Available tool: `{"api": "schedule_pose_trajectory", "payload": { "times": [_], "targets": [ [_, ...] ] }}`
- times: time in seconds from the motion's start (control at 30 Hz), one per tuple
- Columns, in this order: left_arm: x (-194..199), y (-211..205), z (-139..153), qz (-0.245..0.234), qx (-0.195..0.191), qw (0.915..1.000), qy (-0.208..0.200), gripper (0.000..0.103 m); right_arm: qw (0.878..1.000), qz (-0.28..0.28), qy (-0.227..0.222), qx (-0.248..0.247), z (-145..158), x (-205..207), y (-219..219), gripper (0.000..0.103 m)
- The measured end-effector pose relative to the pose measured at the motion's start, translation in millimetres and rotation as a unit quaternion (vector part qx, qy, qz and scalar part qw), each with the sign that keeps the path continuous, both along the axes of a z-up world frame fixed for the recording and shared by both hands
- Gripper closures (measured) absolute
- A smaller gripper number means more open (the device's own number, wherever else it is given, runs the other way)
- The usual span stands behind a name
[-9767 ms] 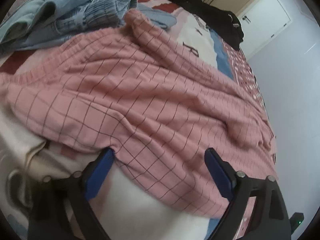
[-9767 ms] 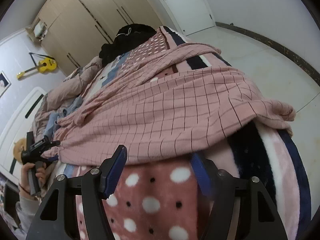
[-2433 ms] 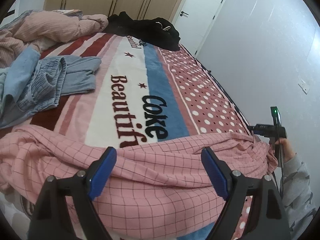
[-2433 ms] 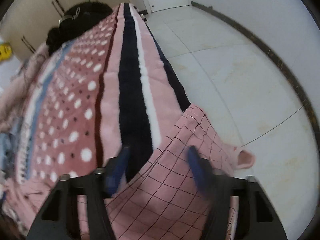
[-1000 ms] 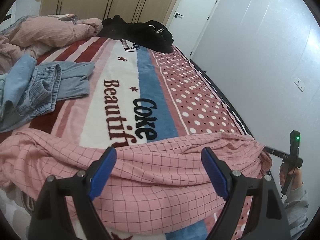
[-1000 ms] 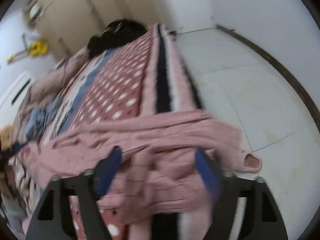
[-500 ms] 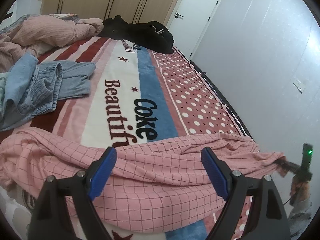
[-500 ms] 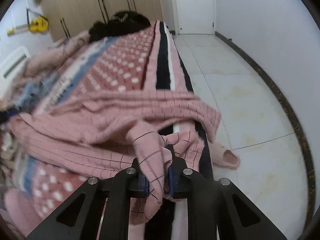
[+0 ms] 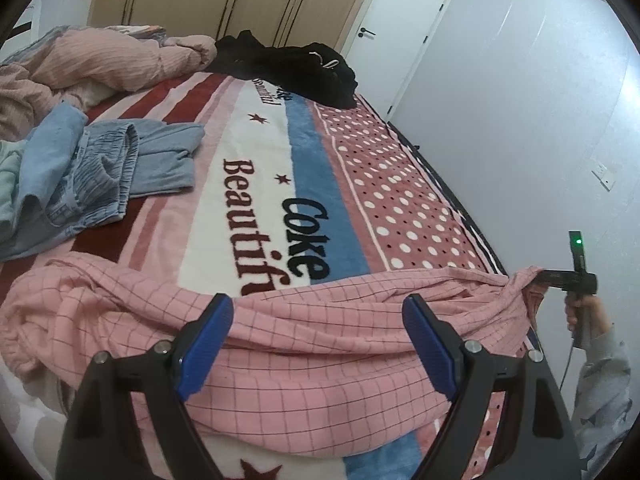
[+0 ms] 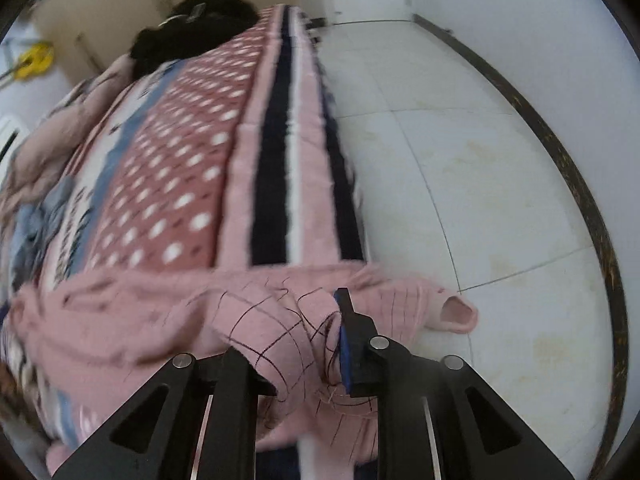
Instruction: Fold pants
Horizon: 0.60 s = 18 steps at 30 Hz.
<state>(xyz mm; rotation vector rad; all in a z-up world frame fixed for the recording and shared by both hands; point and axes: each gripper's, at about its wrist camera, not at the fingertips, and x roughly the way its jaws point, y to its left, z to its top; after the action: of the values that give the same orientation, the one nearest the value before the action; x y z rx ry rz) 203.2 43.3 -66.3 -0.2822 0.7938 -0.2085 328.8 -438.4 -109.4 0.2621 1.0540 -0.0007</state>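
Pink checked pants lie crumpled across the near end of the bed blanket. My left gripper is open and empty, hovering just above the middle of the pants. My right gripper is shut on the pants' cloth at the bed's right edge. It also shows in the left wrist view, holding the pants' end lifted off the edge. Its left finger is hidden under the cloth.
Light blue clothes lie at the left of the bed, a pink quilt and black clothes at the far end. A pink slipper lies on the tiled floor beside the bed. Wardrobes and a door stand behind.
My right gripper has closed on the pants' end at the bed's right edge and lifted it slightly. The left gripper has stayed open above the pants.
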Motion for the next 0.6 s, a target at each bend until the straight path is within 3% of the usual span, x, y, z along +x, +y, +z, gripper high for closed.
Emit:
{"api": "schedule_pose_trajectory", "payload": {
  "times": [0.2,0.33,0.4,0.43,0.47,0.53,0.6],
  "targets": [
    [5,6,-1,0.007,-0.003,1.0,0.001,0.019,0.998,-0.063,0.011,-0.028,-24,18,-26,0.096],
    [8,8,-3,0.009,-0.005,0.9999,0.001,0.019,0.993,-0.088,0.052,-0.057,-46,27,-39,0.095],
    [7,11,-2,0.012,0.0,0.9999,0.0,0.019,0.991,-0.103,0.054,-0.06,-45,23,-42,0.081],
    [6,13,-1,0.014,0.003,0.9999,-0.001,0.019,0.99,-0.11,0.052,-0.07,-42,21,-43,0.068],
    [5,14,0,0.014,0.004,0.9999,-0.003,0.019,0.988,-0.115,0.044,-0.088,-34,15,-45,0.06],
    [3,17,2,0.015,0.007,0.9998,-0.007,0.018,0.984,-0.117,0.016,-0.131,-9,3,-39,0.055],
    [2,19,5,0.019,0.007,0.9997,-0.011,0.016,0.985,-0.11,-0.014,-0.13,14,-7,-31,0.054]
  ]
}}
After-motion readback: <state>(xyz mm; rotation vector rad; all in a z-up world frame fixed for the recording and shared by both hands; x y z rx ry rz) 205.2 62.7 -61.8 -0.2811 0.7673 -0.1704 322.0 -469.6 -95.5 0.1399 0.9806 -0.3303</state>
